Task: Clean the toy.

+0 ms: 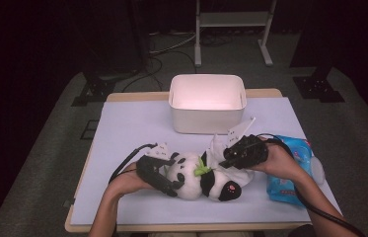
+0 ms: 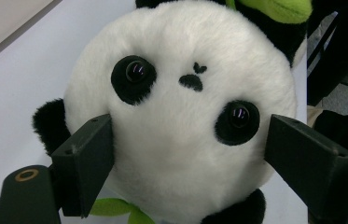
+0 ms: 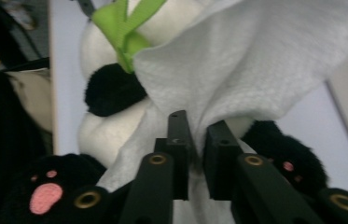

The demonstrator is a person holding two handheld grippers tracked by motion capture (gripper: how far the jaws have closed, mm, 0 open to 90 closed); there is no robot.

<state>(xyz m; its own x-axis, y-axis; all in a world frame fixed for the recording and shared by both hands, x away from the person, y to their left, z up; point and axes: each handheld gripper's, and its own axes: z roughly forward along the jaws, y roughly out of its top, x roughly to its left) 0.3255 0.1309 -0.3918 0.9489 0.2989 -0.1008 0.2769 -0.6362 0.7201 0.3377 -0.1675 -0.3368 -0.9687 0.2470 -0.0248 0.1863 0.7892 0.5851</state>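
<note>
Left gripper (image 2: 190, 154) jaws clamp panda (image 2: 185, 116) head; right gripper (image 3: 198, 140) jaws pinch white cloth (image 3: 255, 60), hiding panda belly; blue pack (image 1: 290, 168) at 3 o'clock, half hidden.

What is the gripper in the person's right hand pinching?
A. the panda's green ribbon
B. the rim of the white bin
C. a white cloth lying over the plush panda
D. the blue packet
C: in the right gripper view the right gripper has its jaws closed on a fold of the white cloth draped over the plush panda.
</note>
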